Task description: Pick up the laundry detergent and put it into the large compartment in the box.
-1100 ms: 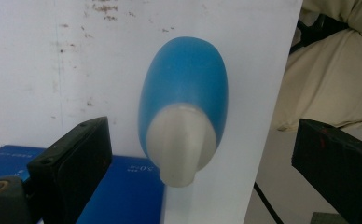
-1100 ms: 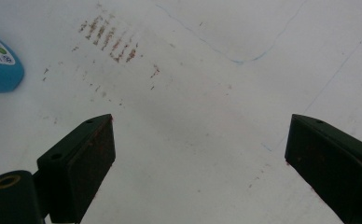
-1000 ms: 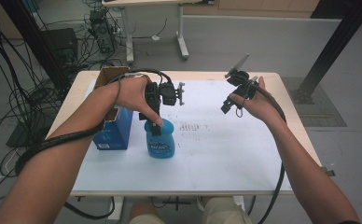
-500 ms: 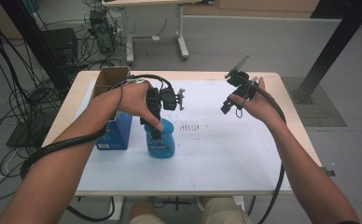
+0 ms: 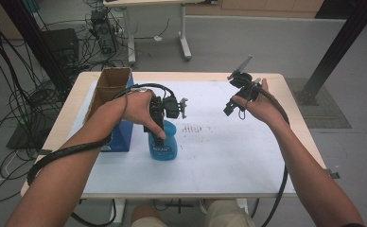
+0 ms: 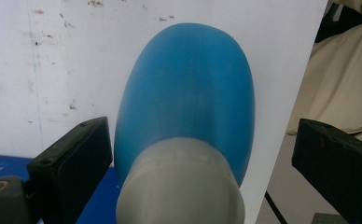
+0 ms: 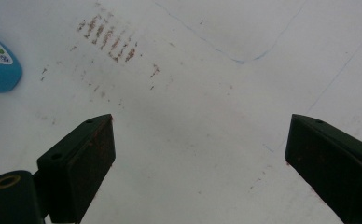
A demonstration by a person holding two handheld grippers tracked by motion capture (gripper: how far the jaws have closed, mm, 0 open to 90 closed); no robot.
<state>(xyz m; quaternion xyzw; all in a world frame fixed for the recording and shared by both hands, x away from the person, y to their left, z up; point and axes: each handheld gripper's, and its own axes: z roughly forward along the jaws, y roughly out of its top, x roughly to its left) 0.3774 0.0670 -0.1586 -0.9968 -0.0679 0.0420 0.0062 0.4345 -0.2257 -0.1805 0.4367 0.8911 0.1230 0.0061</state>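
The blue bottle (image 5: 164,144) is stood upright on the white-covered table (image 5: 229,156) just beside a blue box (image 5: 120,135), its grey cap straddled untouched by the wide-spread fingers of the left gripper (image 6: 188,154), while the right gripper (image 7: 198,154) is held equally wide above bare table.

Bare forearms, khaki trousers (image 5: 224,213), black-jawed grippers trailing black cables (image 5: 58,156)

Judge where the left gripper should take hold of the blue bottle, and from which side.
Probably at the grey cap and neck, from straight above. The blue bottle stands upright on the white sheet, its narrow top uppermost, and the left gripper already hangs over it with its jaws open either side of the cap.
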